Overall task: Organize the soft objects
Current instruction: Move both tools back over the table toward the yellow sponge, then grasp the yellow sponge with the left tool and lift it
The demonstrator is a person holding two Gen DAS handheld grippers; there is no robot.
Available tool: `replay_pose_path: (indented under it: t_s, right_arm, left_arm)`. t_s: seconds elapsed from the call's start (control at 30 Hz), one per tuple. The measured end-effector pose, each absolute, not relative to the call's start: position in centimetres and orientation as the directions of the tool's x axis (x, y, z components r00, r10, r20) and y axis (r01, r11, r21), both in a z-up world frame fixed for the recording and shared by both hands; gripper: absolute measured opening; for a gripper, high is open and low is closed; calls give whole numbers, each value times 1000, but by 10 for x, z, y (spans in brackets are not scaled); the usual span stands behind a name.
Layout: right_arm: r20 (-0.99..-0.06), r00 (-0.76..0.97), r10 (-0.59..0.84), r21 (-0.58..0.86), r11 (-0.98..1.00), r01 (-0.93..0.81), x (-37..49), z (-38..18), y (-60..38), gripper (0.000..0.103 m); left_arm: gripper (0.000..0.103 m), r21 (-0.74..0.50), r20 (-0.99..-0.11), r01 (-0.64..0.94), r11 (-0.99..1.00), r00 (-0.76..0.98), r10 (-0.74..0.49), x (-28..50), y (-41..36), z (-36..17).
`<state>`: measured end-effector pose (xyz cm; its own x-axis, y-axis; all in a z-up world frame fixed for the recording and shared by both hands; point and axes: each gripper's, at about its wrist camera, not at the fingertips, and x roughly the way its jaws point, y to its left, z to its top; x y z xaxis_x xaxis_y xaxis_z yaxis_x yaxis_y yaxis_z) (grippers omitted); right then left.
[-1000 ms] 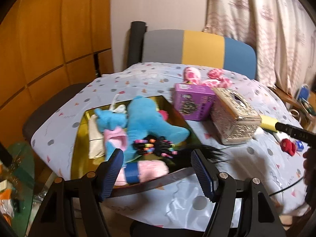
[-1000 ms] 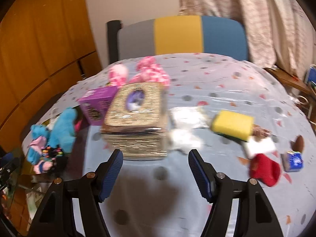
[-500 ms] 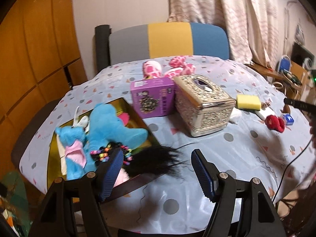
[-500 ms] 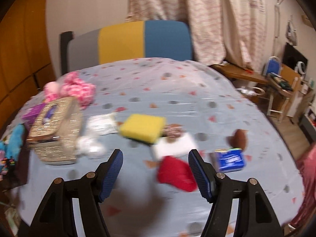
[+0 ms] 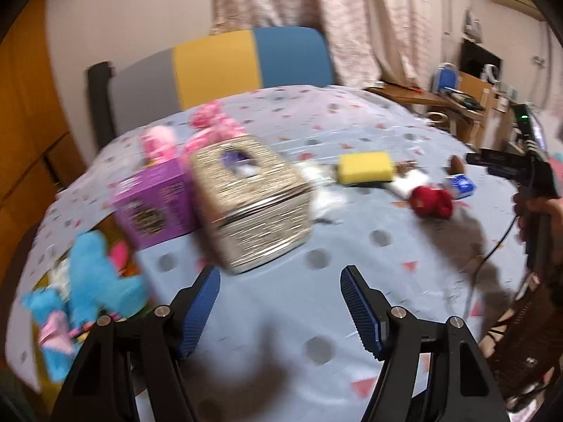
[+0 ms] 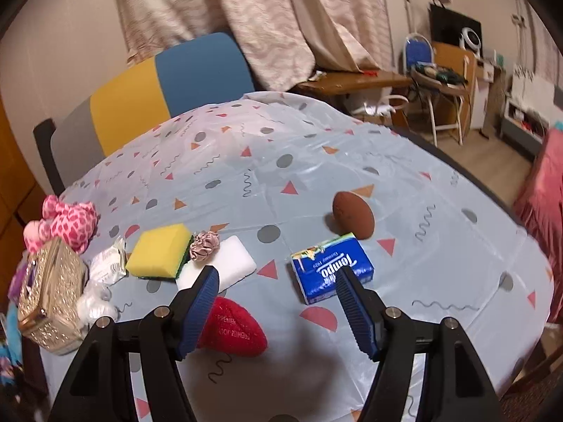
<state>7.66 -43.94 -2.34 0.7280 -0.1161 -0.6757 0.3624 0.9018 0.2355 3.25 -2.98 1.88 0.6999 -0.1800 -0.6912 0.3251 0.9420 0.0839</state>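
My right gripper (image 6: 278,274) is open and empty, low over the table. A red plush heart (image 6: 234,328) lies just under its left finger, and a blue Tempo tissue pack (image 6: 332,267) sits by its right finger. A yellow sponge (image 6: 160,255), a white foam block (image 6: 218,269), a satin scrunchie (image 6: 204,245) and a brown egg-shaped puff (image 6: 353,218) lie beyond. My left gripper (image 5: 281,277) is open and empty, facing the gold tissue box (image 5: 251,200). Blue plush toys (image 5: 95,285) lie at its left. A pink spotted plush (image 6: 68,223) sits at the far left.
A purple box (image 5: 155,204) stands beside the gold tissue box. A white packet (image 6: 107,265) and white wad (image 6: 95,302) lie near the sponge. A colour-block chair (image 6: 158,84) stands behind the table. The right hand and its gripper handle (image 5: 520,172) show in the left wrist view.
Both grippers have swung right. The left view left the gold tray and now faces the tissue box. The right gripper has come closer to the red heart and tissue pack.
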Motion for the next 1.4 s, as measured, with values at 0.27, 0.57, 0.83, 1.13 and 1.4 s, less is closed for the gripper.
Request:
replay_pose_path:
  t_s: [0.27,0.57,0.83,1.13,1.4]
  right_arm:
    - [-670,734,-110,257,893,369,75,-21,-440,70]
    - [-678,732,-72,303,880,367,75,-21,-445,70]
    - [-667,745,-7,385,853,352,72,-21,-452,70]
    - [-660,749,64,448,834,323,71,-22,-453,70]
    - [-682,726,89,454,829,325,75,-29,-452,70]
  left_arm:
    - [83,64,-729,466,883,626,-277,81,-113,13]
    - [89,-81,-818,494,866,463,-341,161,-179,-3]
    - [102,-355,-849,303,884,292,-441,248,-204,-23]
    - [103,-329,-853,255,909,333,-402,316,-249,-29]
    - [102,-266,-890,329,906,277,-362,346,-286,-60]
